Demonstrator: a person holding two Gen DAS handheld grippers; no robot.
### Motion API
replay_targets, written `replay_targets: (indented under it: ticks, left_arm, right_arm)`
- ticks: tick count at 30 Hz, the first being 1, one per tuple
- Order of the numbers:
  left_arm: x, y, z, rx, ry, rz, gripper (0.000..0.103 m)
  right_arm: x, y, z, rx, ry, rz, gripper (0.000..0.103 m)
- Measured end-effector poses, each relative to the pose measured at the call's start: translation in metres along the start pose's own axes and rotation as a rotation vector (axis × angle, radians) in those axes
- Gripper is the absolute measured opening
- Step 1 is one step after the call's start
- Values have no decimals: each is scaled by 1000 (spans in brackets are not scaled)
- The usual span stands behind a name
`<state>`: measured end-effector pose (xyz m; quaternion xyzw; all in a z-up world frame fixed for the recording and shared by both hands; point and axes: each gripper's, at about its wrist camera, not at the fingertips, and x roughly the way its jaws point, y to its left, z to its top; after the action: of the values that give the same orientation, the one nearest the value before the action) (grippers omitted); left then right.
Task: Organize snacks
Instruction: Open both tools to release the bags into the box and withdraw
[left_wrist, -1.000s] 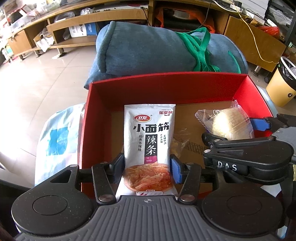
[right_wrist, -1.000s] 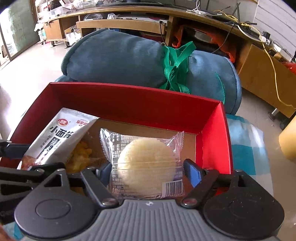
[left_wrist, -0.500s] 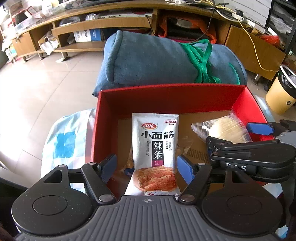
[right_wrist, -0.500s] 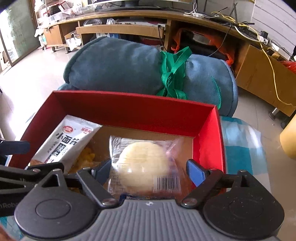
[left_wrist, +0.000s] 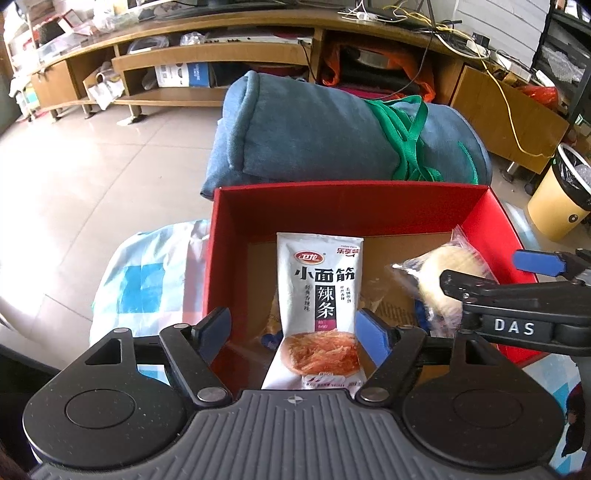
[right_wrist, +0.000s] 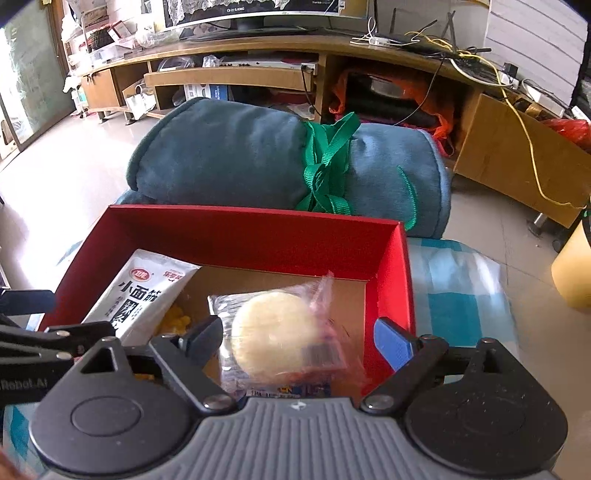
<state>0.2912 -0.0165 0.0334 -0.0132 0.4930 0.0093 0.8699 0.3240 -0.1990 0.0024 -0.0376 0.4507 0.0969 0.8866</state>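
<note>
A red box (left_wrist: 351, 201) with a brown floor holds the snacks. A white spicy-strip packet (left_wrist: 319, 306) lies in it, leaning on a yellow snack below; it also shows in the right wrist view (right_wrist: 136, 291). My left gripper (left_wrist: 295, 336) is open, its fingers either side of the packet's lower end without touching. A clear-wrapped round pastry (right_wrist: 275, 338) lies in the box's right part, also in the left wrist view (left_wrist: 439, 273). My right gripper (right_wrist: 299, 341) is open around it. The red box also shows in the right wrist view (right_wrist: 240, 230).
A rolled blue blanket (left_wrist: 332, 129) tied with green strap lies just behind the box. A blue-and-white checked cloth (left_wrist: 147, 284) covers the surface beside it. A yellow bin (left_wrist: 557, 203) stands on the floor at right. Wooden shelves run along the back.
Both grippers opened and let go of their snacks, then drew back and up. The packet and the pastry now lie in the box.
</note>
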Motion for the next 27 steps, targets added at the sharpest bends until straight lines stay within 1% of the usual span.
replay_targets:
  ticks: [5,11,21,24,27]
  left_arm:
    - [-11,5,-8,14,-8,-1,82]
    - [-19,20,-23,34,8,2,83]
    - [-34,37,-59,91,44,-63,85]
    - [-31,36,-68,119,61,-77,85]
    - [-24,34,-74,159,95,-119,85]
  right_arm:
    - [-12,3,-6,-6,-3,11,87]
    - [-26,13,-16,-44,-2,25,87]
    - [-50,27,-41,-67,17,65,87]
    - [-58,31,-51,-59,30,84,87]
    - [-63,34,-62,-50,55,102,87]
